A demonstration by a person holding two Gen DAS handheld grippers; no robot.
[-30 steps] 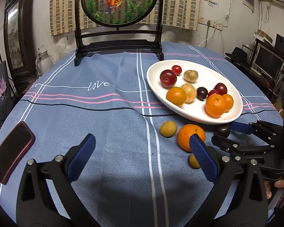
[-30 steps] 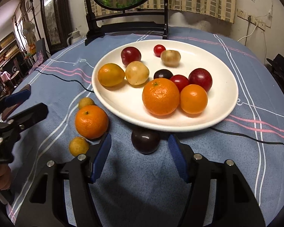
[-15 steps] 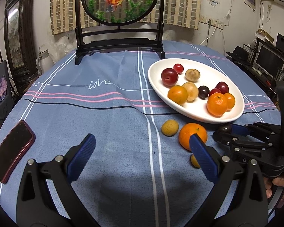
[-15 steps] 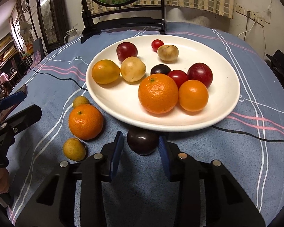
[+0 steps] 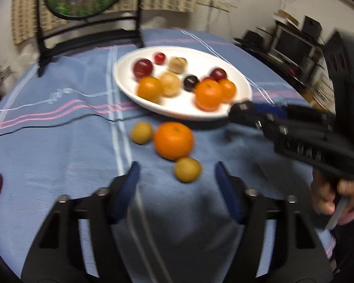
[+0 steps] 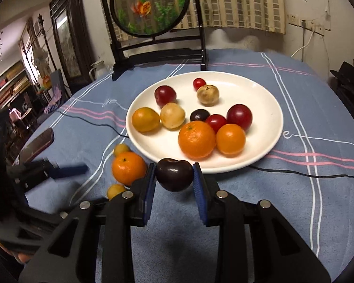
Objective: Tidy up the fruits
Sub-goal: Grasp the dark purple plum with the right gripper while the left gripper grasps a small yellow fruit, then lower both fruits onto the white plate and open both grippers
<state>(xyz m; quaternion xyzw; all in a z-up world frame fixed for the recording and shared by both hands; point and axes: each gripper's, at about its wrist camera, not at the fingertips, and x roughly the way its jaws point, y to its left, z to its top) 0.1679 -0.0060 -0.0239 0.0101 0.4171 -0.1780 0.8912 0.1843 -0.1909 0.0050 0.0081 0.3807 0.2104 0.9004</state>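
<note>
On the table [image 6: 295, 200], the white plate [image 6: 266, 94] sits toward the far edge. The right tool [image 6: 174, 176] is clamped on a dark plum [image 6: 174, 174], at the plate's near rim. The left tool [image 5: 175, 181] is half apart and closing, with nothing pressed; a small yellow fruit [image 5: 187, 169] lies just ahead of its fingers.

Open blue tablecloth [image 6: 283, 200] lies along the table's near edge and toward its right edge. The white plate [image 6: 266, 108], crowded with fruit, fills the middle. Left of it, a mandarin [image 6: 129, 168] and two small yellow fruits [image 5: 141, 132] block the way; a phone [image 6: 39, 142] lies near the left edge, and a framed screen [image 6: 151, 11] stands along the far edge.
</note>
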